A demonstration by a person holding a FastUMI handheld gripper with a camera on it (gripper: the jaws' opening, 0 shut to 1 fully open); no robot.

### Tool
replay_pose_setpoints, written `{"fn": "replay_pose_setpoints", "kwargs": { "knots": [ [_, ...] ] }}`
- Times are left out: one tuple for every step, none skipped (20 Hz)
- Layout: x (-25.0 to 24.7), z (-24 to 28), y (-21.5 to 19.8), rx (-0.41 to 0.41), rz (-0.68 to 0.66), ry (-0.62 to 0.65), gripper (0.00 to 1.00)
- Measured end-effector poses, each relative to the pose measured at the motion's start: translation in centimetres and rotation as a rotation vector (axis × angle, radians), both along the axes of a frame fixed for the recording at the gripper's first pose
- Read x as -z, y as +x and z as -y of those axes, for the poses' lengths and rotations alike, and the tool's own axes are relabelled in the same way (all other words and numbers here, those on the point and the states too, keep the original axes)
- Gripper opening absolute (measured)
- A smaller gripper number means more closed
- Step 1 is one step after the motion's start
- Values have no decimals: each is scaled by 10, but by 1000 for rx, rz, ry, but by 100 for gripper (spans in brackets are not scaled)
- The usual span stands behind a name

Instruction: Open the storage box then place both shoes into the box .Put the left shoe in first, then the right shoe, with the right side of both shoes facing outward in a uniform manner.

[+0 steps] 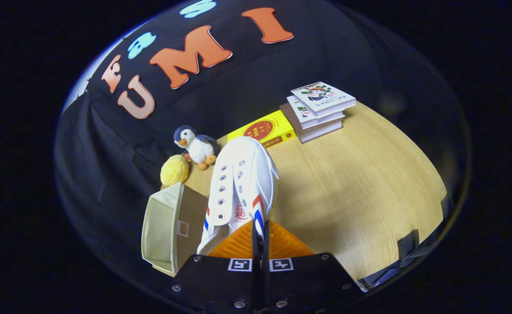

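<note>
Largest first: your wooden table (360, 174) spans the right of the frame. The open storage box (168, 229) sits lower left. Your gripper (260, 237) pinches the white shoe's (242, 183) collar at centre; its red tongue stamp is illegible. Books (321, 111) lie upper centre.

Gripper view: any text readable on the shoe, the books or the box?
White canvas shoe, clamped in the shut gripper: red tongue stamp, blurred.
Yellow book: red emblem, characters too small.
Stacked white books: cover print too small.
Beige fabric box: label slot looks blank.
</note>
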State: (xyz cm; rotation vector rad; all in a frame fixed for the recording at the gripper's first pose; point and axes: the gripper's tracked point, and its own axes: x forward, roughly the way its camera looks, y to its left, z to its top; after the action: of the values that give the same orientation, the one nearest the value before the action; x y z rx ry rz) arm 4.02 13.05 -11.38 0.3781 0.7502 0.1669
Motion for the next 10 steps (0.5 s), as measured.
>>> {"fn": "replay_pose_setpoints", "kwargs": {
  "knots": [
    [-10, -15, -3, -4, 13, 4, 0],
    [-18, -31, -6, -9, 27, 6, 0],
    [-26, -47, -9, -19, 39, 6, 0],
    [-32, -66, -12, -32, 48, 6, 0],
    [-35, -83, -15, -44, 54, 8, 0],
    [-39, -100, -18, -55, 58, 15, 0],
    [-40, -117, -22, -67, 54, 20, 0],
    [-41, -133, -25, -80, 53, 22, 0],
    [-41, -148, -29, -95, 56, 16, 0],
    [-39, -162, -29, -111, 56, 5, 0]
  ]
}}
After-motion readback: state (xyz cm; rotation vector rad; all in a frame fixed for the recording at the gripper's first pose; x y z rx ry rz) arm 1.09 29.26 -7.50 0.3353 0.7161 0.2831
